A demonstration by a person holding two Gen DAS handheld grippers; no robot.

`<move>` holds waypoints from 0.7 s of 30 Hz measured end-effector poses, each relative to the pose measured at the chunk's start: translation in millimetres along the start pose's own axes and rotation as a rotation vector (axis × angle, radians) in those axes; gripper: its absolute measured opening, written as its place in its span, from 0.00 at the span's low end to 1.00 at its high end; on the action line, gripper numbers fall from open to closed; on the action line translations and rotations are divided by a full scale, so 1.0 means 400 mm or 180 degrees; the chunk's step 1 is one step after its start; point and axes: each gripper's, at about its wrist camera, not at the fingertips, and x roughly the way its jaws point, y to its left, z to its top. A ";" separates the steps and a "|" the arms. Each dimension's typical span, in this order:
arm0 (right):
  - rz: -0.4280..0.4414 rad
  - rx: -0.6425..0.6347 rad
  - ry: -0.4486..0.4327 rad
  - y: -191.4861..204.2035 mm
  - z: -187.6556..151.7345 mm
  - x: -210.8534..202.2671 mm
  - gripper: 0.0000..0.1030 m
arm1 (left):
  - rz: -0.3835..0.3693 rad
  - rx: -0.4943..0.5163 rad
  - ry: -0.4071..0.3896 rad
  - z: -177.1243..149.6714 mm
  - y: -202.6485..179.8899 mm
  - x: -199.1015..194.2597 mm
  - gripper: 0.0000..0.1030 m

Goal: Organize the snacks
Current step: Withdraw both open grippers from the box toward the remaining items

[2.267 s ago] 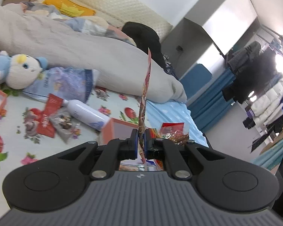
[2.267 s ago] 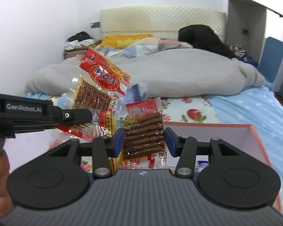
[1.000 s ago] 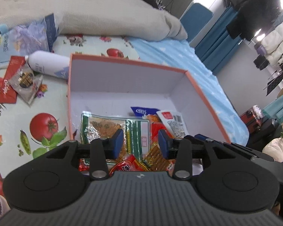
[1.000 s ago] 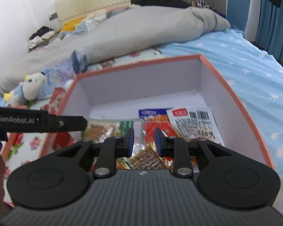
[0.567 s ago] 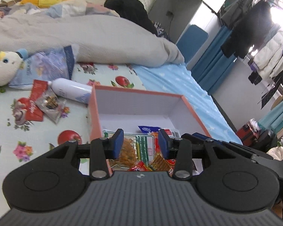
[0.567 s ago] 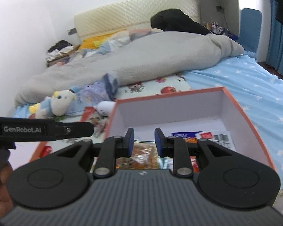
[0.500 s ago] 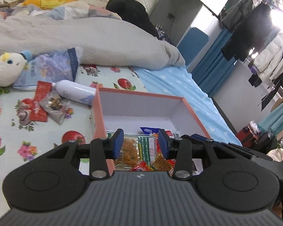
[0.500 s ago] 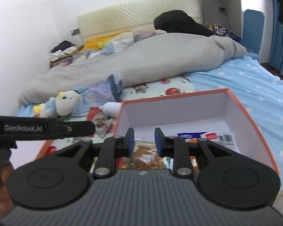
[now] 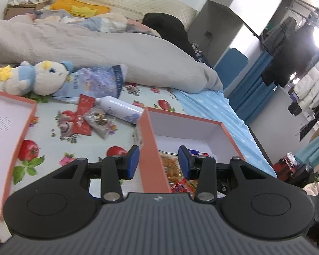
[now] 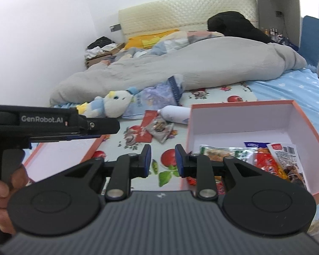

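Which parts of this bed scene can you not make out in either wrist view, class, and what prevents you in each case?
- Near end of the orange box, right wrist view: the right gripper body covers the packets there.
- Box contents, left wrist view: mostly behind its wall and the left gripper.
- Shallow orange tray, left wrist view: cut off by the left edge.
- Print on the red packet and clear packet: too small to read.

Both wrist fisheyes look forward and downward over the bed from close range, sharing the orange-rimmed white cardboard box (image 9: 153, 148) (image 10: 240, 110).
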 end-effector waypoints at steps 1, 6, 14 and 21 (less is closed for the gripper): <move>0.0019 -0.0019 0.0014 0.011 -0.001 0.000 0.27 | 0.0023 -0.0036 -0.0007 -0.003 0.013 -0.012 0.45; 0.0116 -0.0116 0.0041 0.059 -0.009 0.000 0.27 | 0.0064 -0.0177 -0.0033 -0.020 0.057 -0.058 0.45; 0.0180 -0.0102 0.0162 0.087 -0.027 0.049 0.27 | 0.0099 -0.0422 -0.0108 -0.003 0.134 -0.071 0.54; 0.0167 -0.0100 0.0278 0.100 -0.025 0.166 0.32 | 0.0129 -0.0614 0.0015 0.068 0.241 0.066 0.69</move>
